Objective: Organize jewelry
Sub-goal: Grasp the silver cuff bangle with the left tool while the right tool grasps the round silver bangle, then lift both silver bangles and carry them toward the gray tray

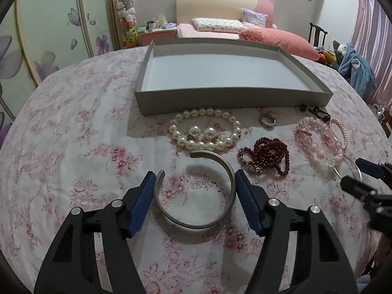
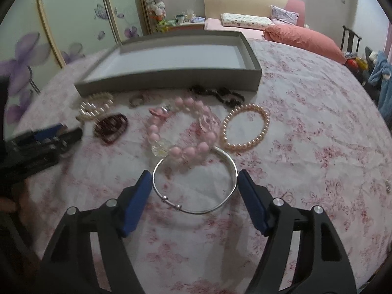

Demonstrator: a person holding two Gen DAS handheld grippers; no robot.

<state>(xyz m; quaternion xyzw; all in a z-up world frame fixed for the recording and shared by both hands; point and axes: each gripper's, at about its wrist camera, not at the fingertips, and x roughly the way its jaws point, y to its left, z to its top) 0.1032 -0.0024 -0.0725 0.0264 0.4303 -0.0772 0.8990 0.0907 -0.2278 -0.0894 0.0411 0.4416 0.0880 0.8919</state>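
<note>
My left gripper [image 1: 194,178] is open, its blue pads on either side of a flat silver cuff bangle [image 1: 227,171] lying on the floral cloth. My right gripper [image 2: 193,178] is open around a thin silver bangle [image 2: 208,209]. Beyond lie a white pearl bracelet [image 1: 204,128], a dark red bead strand [image 1: 270,153], a silver ring [image 1: 267,120], a pink bead bracelet [image 2: 182,128], a peach pearl bracelet [image 2: 246,127] and black beads [image 2: 218,94]. An empty grey tray [image 1: 232,98] stands behind them.
The table has a pink floral cloth [image 1: 73,147]. A bed with pink pillows [image 1: 276,38] and a wardrobe with flower doors [image 1: 49,36] stand behind. A chair with clothes [image 1: 355,66] is at the right.
</note>
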